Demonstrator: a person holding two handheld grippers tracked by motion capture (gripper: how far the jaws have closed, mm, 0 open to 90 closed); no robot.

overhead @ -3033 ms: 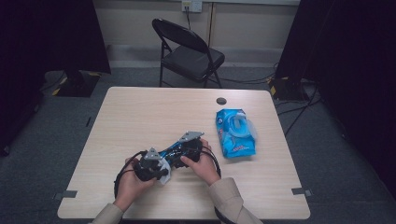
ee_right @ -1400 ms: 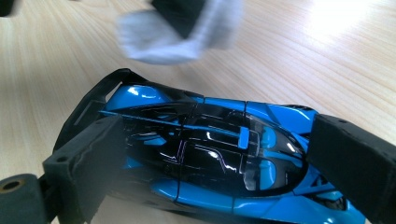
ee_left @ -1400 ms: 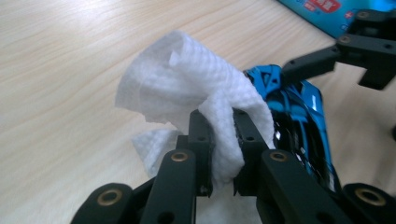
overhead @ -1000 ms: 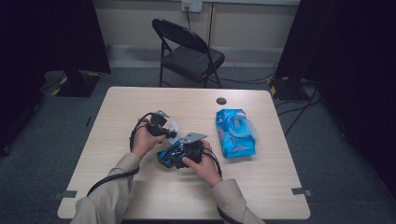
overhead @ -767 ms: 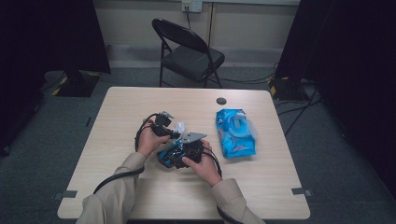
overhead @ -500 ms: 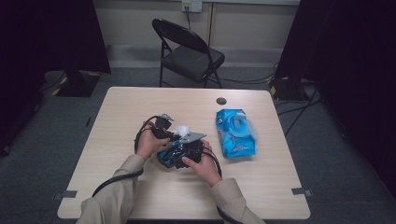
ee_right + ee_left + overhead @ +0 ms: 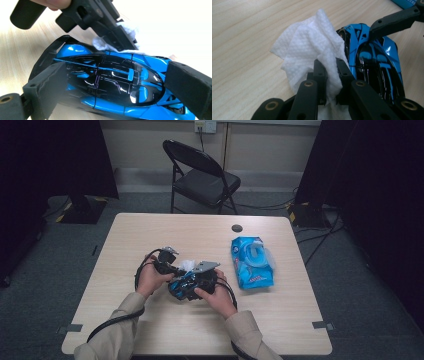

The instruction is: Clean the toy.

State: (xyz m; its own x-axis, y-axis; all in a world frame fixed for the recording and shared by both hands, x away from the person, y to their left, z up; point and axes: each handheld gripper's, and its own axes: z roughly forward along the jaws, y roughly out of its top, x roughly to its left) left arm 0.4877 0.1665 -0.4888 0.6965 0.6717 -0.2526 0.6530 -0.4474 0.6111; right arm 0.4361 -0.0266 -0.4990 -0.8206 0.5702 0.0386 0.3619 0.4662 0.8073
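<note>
Toy car blue-black, clamped by right gripper; left gripper pinches white wipe against it; wipes pack print unreadable.

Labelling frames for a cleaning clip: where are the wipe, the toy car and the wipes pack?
wipe (image 7: 312, 45), left gripper view, its crumpled middle.
toy car (image 7: 117, 82), right gripper view, its black canopy.
wipes pack (image 7: 252, 265), high view, its blue top.

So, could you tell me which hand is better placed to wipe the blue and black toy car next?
The left: its tool already pinches the crumpled white wipe against the blue and black toy car, while the right tool grips the car's sides.
</note>
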